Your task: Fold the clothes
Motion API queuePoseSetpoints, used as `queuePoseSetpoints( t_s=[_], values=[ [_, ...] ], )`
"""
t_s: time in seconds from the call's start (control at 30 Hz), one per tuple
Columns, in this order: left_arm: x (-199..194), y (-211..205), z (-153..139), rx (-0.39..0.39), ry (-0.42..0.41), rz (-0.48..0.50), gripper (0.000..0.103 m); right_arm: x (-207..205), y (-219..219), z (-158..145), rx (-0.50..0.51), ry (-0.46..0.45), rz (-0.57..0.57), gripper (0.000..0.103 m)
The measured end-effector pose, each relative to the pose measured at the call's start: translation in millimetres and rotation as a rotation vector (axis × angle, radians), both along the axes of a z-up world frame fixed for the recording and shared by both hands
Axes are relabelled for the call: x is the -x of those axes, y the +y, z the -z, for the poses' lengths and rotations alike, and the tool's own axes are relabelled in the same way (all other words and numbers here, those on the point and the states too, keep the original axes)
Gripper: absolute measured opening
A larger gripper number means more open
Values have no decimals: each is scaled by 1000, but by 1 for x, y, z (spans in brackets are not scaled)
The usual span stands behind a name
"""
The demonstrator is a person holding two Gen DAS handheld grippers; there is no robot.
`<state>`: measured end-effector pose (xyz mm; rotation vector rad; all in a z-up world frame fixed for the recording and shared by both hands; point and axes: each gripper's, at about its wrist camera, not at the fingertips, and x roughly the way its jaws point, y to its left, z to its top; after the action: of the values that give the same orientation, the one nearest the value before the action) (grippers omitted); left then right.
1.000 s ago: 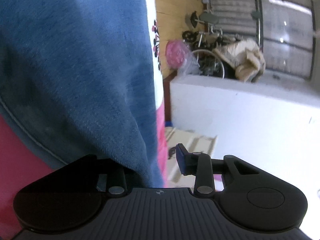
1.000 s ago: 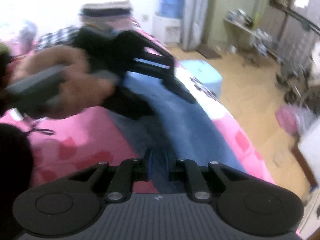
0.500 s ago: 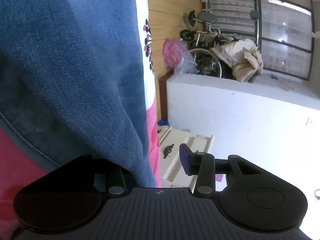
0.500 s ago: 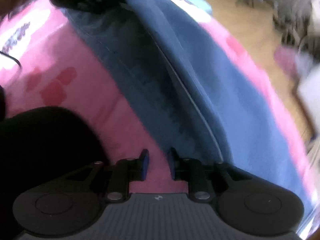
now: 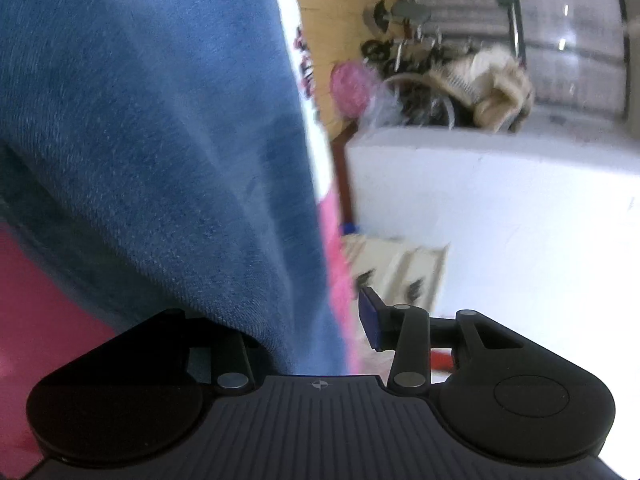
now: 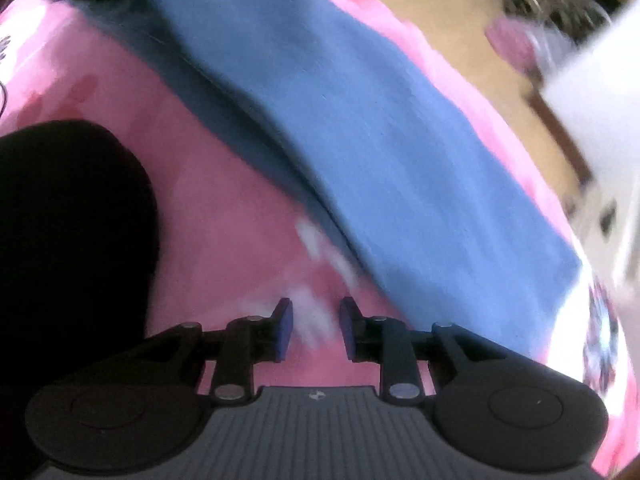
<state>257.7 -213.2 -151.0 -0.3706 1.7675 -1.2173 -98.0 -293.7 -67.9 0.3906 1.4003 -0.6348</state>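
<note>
A blue denim garment (image 6: pixel 360 128) lies stretched across the pink bed cover (image 6: pixel 224 208). In the left wrist view the denim (image 5: pixel 160 140) fills the left half and drapes over the left finger of my left gripper (image 5: pixel 308 324); its right finger (image 5: pixel 370 320) stands apart from the cloth, so the jaws look open with cloth between them. My right gripper (image 6: pixel 316 328) is open and empty over the pink cover, just left of the denim's edge.
A black shape (image 6: pixel 68 240) fills the left of the right wrist view. Beyond the bed's edge are a wooden floor (image 5: pixel 340 8), a white wall block (image 5: pixel 500 220), a pink bag (image 5: pixel 352 88) and bicycles.
My right gripper has opened, let go of the denim, and moved left off it over the pink cover. The left gripper stays much the same, with the denim draped over its left finger.
</note>
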Motion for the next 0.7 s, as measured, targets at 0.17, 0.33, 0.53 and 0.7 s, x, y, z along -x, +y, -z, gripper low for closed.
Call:
queuePoseSetpoints(
  t_s=[0.17, 0.33, 0.53, 0.7],
  values=[
    [7, 4, -4, -71, -214, 144, 44, 54, -34, -27, 13, -26, 268, 28],
    [6, 8, -10, -73, -257, 123, 45, 111, -84, -41, 60, -167, 633, 28],
    [18, 4, -15, -92, -377, 107, 38, 133, -103, -32, 105, -325, 778, 27],
    [28, 1, -17, -114, -462, 111, 36, 136, -115, -16, 114, -375, 760, 26]
  ],
)
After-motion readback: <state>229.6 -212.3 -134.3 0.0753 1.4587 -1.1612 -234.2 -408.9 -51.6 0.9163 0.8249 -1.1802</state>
